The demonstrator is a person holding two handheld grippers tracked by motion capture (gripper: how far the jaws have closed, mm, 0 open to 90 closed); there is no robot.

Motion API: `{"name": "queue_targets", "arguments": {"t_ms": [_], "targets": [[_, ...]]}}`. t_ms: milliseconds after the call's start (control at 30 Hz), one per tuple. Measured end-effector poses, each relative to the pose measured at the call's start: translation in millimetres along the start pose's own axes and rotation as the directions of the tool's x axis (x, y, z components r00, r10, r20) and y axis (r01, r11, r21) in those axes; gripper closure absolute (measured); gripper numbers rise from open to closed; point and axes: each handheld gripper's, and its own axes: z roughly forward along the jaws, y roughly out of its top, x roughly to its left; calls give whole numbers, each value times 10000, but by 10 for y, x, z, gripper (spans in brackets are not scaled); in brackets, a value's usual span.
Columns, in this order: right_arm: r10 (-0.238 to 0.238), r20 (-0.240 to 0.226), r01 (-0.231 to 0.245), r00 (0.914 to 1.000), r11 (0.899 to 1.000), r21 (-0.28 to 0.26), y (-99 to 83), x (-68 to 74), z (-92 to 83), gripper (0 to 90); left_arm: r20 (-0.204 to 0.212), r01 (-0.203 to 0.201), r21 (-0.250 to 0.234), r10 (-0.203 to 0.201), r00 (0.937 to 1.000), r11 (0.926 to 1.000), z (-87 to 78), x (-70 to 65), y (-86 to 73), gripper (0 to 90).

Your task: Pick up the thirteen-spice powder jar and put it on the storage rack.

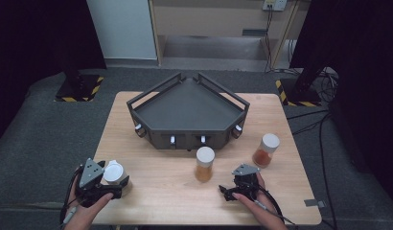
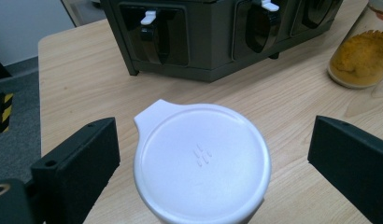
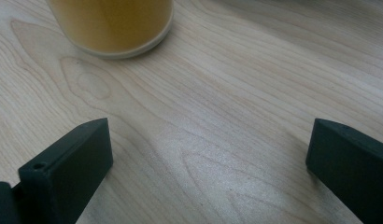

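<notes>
While both hands rest low at the near edge of the worktop (image 1: pixel 156 187), the left tool (image 1: pixel 110 184) stands wide around a white-lidded jar (image 2: pixel 202 161), jaws clear of it. At near right, the right tool (image 1: pixel 228 191) is spread wide over bare wood, pointing left toward an orange-filled jar (image 1: pixel 204 164).

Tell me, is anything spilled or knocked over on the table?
No, nothing stands out. All three jars stand upright with white lids on, and no powder lies on the table. The dark tray sits flat. The left tool is open around one jar without squeezing it.
</notes>
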Motion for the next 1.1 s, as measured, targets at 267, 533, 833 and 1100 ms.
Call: {"name": "queue_targets", "arguments": {"t_ms": [267, 533, 833, 1100], "targets": [[0, -1, 0, 10000, 10000, 0, 0, 0, 0, 6, -16, 136, 80, -136, 9999, 9999, 26, -17, -85, 9], [0, -1, 0, 10000, 10000, 0, 0, 0, 0, 6, -66, 412, 223, -411, 9991, 9989, 78, -39, -190, 9], [2, -1, -2, 10000, 10000, -1, 0, 0, 0, 6, -49, 560, 371, -558, 9984, 9977, 139, -54, -266, 9], [2, -2, -2, 10000, 10000, -1, 0, 0, 0, 6, -50, 701, 449, -699, 9975, 9965, 188, -63, -331, 10]]}}
